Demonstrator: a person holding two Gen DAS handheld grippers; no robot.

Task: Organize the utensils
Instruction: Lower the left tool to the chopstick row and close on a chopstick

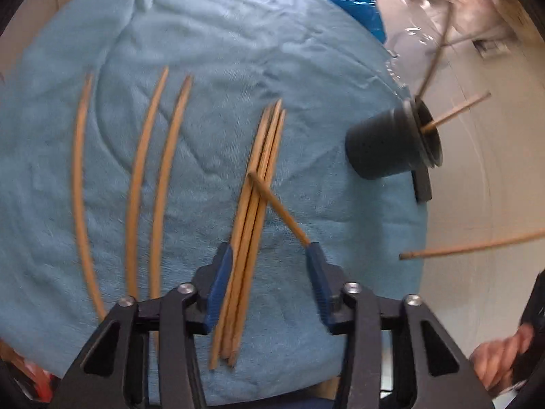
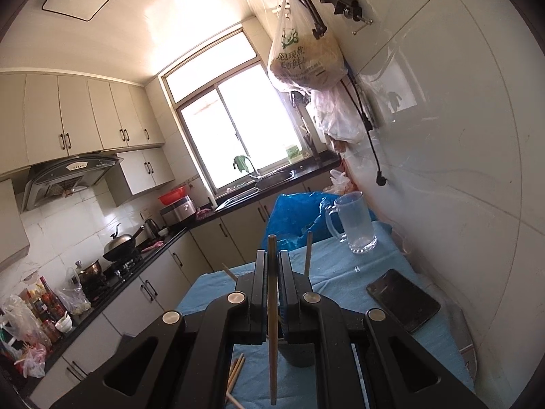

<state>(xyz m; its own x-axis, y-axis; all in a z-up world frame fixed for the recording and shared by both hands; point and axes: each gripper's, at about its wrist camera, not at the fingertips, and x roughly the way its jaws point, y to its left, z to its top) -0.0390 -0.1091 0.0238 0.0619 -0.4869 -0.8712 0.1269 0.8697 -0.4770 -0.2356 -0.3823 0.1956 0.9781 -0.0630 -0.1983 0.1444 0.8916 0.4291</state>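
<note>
While the dark cylindrical plastic holder stands on the blue cloth-covered counter, one wooden chopstick is seen inside it. The left gripper is held with fingers apart over a bundle of wooden chopsticks; the right gripper is clamped on a single upright chopstick.

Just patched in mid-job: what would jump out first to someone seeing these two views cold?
The chopsticks scattered over the blue cloth: three lie apart at the left, a bundle lies between the open fingers of the left gripper, and one slants across it. At the cloth's right edge, a dark holder already has a chopstick poking out. In the right wrist view, the right gripper is shut on a single upright chopstick.
</note>
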